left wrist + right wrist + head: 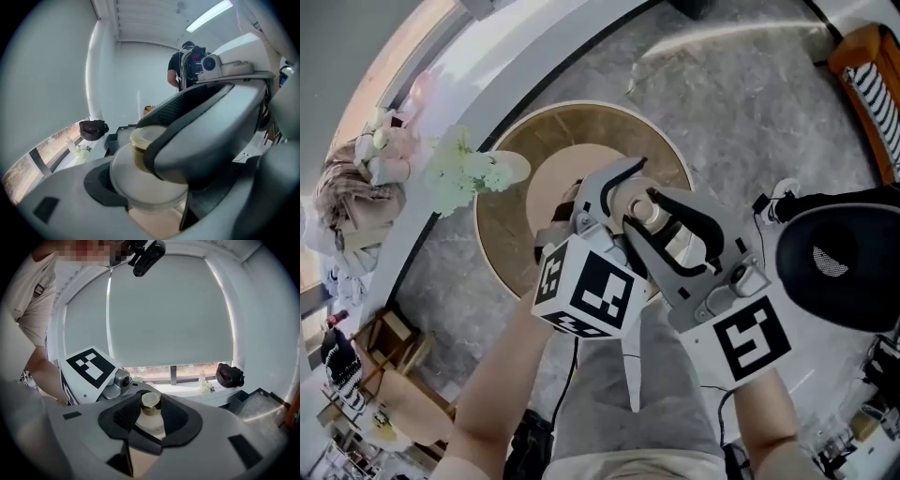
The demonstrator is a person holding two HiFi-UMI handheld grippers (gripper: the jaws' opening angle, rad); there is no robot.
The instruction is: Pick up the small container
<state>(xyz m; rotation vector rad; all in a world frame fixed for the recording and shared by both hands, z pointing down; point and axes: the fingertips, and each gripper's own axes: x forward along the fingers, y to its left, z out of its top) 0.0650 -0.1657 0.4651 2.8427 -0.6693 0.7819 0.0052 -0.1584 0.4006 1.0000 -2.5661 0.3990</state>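
The small container (659, 216) is a white jar with a gold lid, held in the air above the round wooden table (511, 234). My right gripper (670, 234) is shut on it: in the right gripper view its black pads (124, 416) press both sides of the small container (151, 401). My left gripper (595, 202) comes in from the left, close against it. In the left gripper view the small container (140, 180) rests against the near pad (98, 183). The right gripper's finger (211, 140) crosses in front and hides the far side.
Grey marbled floor lies far below. A white curved ledge carries pale flowers (464, 173) and a black bag (229, 375). A black round device (839, 262) sits at the right and an orange chair (867, 66) at the top right. A person with a backpack (185, 65) stands in the distance.
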